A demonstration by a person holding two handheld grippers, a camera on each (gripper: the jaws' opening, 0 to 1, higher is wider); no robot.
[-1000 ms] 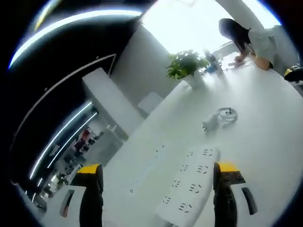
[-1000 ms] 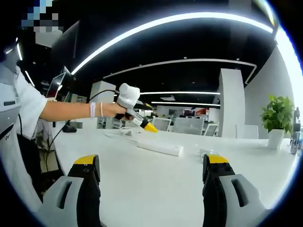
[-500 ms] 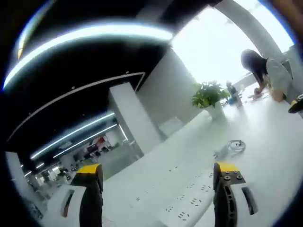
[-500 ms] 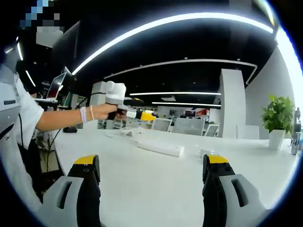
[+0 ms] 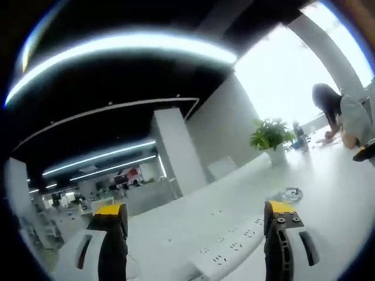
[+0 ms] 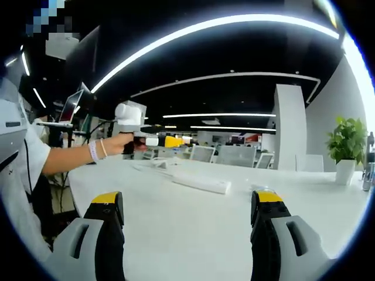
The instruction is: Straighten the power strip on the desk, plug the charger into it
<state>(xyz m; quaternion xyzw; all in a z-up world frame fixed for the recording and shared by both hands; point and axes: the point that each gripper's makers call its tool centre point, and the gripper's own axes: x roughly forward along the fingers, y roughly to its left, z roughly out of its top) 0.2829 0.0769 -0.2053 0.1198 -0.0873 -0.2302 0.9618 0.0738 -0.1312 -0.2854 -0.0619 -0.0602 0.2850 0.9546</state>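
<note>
Left tool [image 5: 190,234]: both jaws wide apart, nothing between them, held above the white surface [image 5: 328,199] and aimed nearly level, so the view runs far down the room. The power strip [image 5: 225,249] lies low between the jaws, sockets up, slanting away toward the right. Beyond it sits the charger [image 5: 291,194] with its coiled cable, well apart from the strip. A potted plant [image 5: 270,137] stands farther back; a person [image 5: 345,117] leans over the far end.

Right tool [image 6: 187,234]: jaws likewise spread and empty, hovering over bare surface. In this view a hand [image 6: 120,143] at left holds the left tool out level above the surface; the strip lies mid-surface just right of it, with a small coil that I take for the charger to its right, near the tool's right jaw.

Judgement: neither tool touches anything; strip not yet straightened, charger unplugged. The level, raised poses suggest an approach stance. Likely next: bring the left tool down onto the strip.
</note>
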